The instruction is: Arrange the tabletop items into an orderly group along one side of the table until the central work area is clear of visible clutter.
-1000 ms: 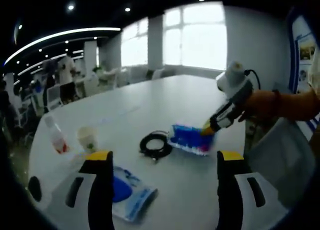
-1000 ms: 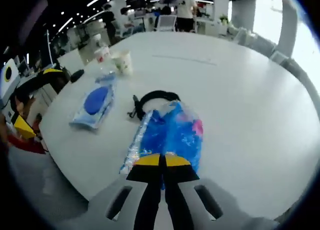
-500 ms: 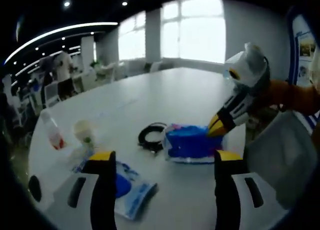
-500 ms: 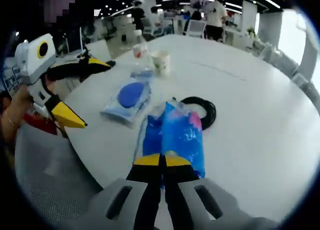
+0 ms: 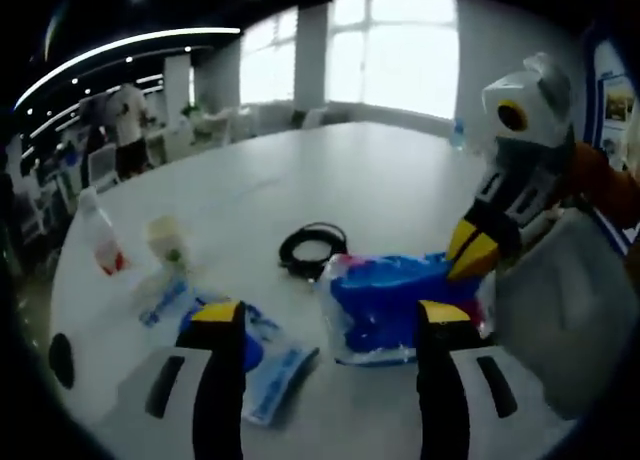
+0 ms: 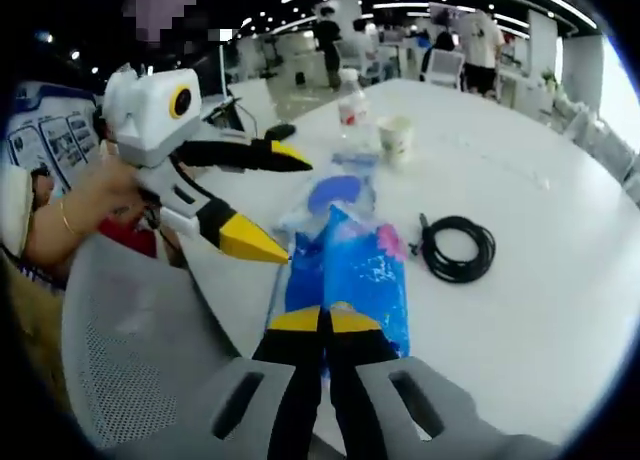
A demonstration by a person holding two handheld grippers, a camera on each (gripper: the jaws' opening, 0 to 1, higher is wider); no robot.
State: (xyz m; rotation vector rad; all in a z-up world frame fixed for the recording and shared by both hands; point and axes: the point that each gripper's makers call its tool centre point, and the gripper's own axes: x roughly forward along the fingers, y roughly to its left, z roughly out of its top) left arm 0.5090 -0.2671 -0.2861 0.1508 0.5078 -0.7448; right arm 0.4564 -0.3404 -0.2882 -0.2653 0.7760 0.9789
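Right tongs [image 6: 322,322]: clamped on near edge of crinkly blue plastic packet [image 6: 350,275], lying near the white desk [image 6: 520,280] edge. Left tongs [image 5: 322,325]: spread apart above flat blue-and-clear pouch [image 5: 255,355]. Farther back: coiled black cable [image 5: 312,248], white paper cup [image 5: 167,244], clear red-labelled bottle [image 5: 100,245].

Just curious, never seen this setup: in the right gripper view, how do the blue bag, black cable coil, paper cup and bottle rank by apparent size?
1. blue bag, though it sits nearest the camera
2. black cable coil
3. paper cup and bottle: too alike, both far off
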